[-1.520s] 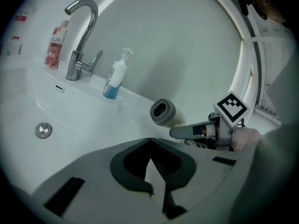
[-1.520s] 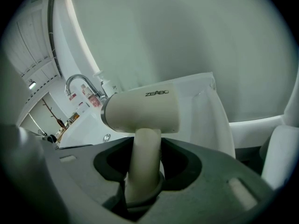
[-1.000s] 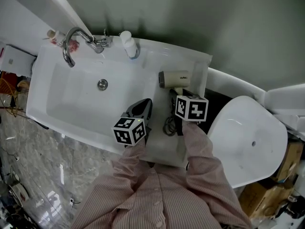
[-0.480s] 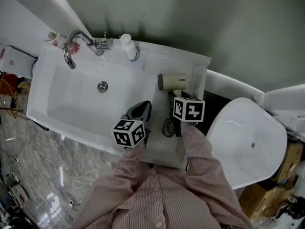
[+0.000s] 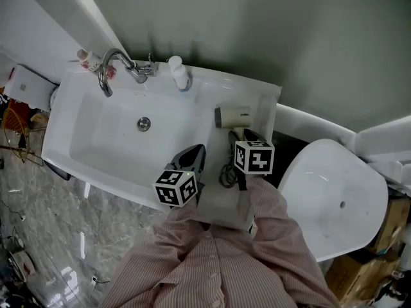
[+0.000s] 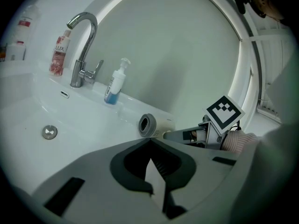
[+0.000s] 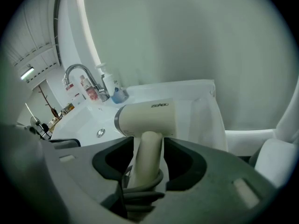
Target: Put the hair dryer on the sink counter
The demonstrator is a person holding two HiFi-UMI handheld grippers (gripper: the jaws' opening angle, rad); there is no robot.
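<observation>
The cream hair dryer point(image 5: 234, 116) lies on the right part of the white sink counter point(image 5: 262, 100), nozzle toward the basin. Its dark cord point(image 5: 227, 172) is coiled near the counter's front. My right gripper point(image 5: 243, 137) sits over the handle. In the right gripper view the handle point(image 7: 147, 153) runs between the jaws of that gripper point(image 7: 148, 141), which are opening and no longer squeeze it. My left gripper point(image 5: 195, 153) hovers over the counter's front edge left of the dryer, shut and empty. In the left gripper view, my left gripper point(image 6: 149, 141) points at the dryer's nozzle point(image 6: 147, 124).
The basin point(image 5: 109, 140) with its drain fills the left. A chrome faucet point(image 5: 113, 66), a pump bottle point(image 5: 179, 73) and a pink bottle point(image 5: 91, 60) stand along the back. A white toilet point(image 5: 327, 197) is close on the right. The wall rises behind.
The right gripper's marker cube has drifted slightly left and toward me while the dryer stays put on the counter. The head camera has shifted a little. The left gripper has barely moved.
</observation>
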